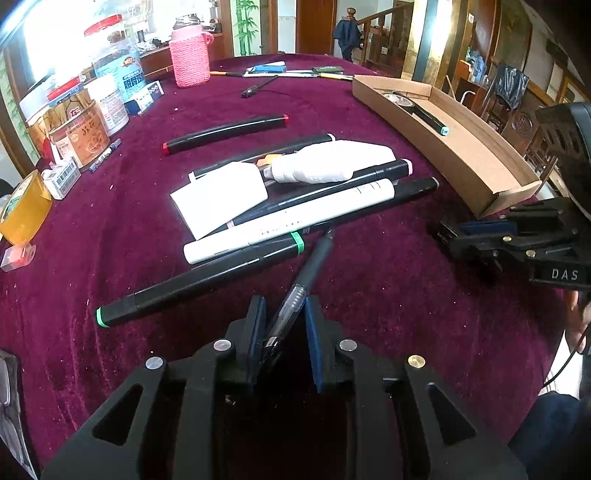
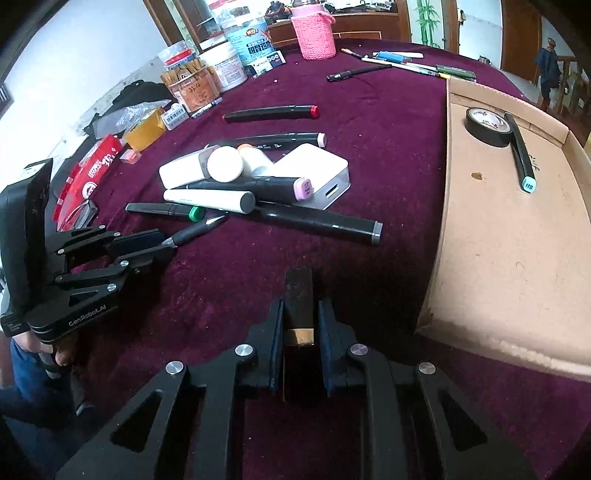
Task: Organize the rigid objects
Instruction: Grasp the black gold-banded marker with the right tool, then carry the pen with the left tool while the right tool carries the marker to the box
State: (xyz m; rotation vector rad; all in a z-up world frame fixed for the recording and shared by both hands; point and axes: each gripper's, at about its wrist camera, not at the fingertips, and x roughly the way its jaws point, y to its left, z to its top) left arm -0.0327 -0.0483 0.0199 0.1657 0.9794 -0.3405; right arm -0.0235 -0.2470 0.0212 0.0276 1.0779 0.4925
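**Both grippers loaded over the burgundy cloth**

Left wrist view first. Your left gripper [image 1: 284, 314] is pinching a clear-barrelled ballpoint pen [image 1: 303, 273] between its blue pads, the dark grip and tip pointing away toward the pile. Just beyond the tip lies a black marker with green caps [image 1: 199, 282], and behind that a white marker [image 1: 288, 219], a black marker with a pink cap [image 1: 376, 173] and a white power bank [image 1: 221, 197], all heaped together in the middle of the tablecloth [image 1: 110, 240]. Farther off, alone, sits a red-capped marker [image 1: 225, 133]. On the right runs the long cardboard box [image 1: 469, 147], with a teal-capped marker [image 1: 428, 118] lying inside. Your right gripper [image 1: 458, 236] shows at the right edge, near the box's near end.

Now the right wrist view. Your right gripper [image 2: 299, 325] is closed on a dark rectangular block with a gold band [image 2: 298, 302], pads pressed on both sides of it. The cardboard box [image 2: 509, 258] is just to the right, holding a roll of black tape [image 2: 487, 125] and the teal-capped marker [image 2: 521, 155] at its far end. To the left, your left gripper [image 2: 147, 243] holds the pen [image 2: 192, 230], tip toward the heap. A pink knitted cup cover [image 2: 314, 33] and jars [image 2: 221, 66] stand at the far edge.
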